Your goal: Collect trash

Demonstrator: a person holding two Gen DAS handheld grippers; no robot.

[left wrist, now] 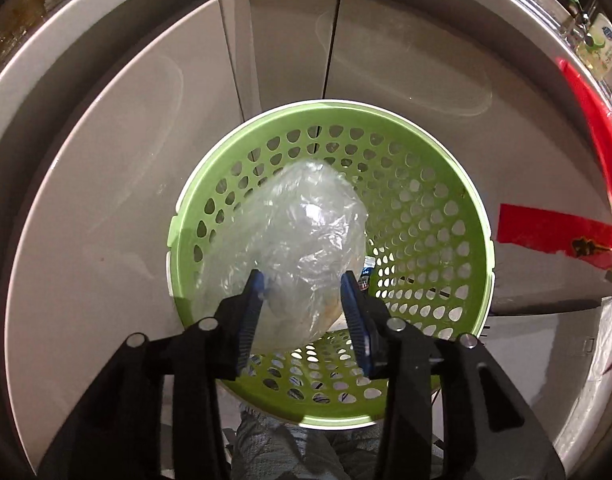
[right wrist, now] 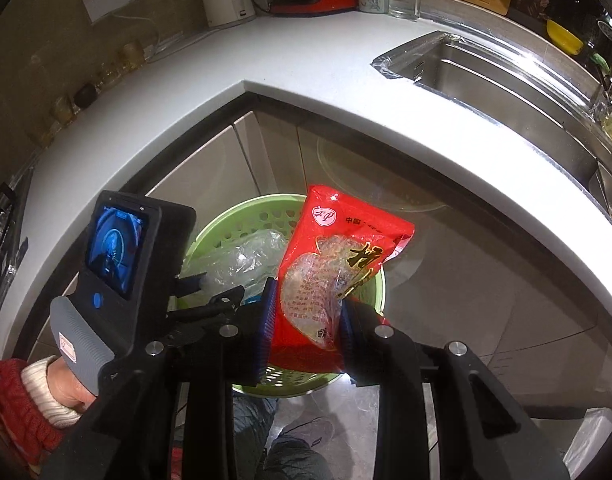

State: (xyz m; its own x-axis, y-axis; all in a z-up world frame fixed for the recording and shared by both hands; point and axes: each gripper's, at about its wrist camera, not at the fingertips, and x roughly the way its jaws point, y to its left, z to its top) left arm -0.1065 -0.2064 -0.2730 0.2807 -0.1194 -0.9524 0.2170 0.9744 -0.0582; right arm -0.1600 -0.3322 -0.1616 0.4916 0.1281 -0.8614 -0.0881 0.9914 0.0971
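Left gripper is over the green basket, and we've got its blue pads spread apart with the crumpled clear plastic bag loose between them, inside the basket. Right gripper is clamped on the red snack packet, holding it above the basket's rim, below the white worktop corner.

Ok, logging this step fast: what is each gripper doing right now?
Left gripper: open, clear plastic bag loose between its jaws, over the green basket.
Right gripper: shut on the red food packet.
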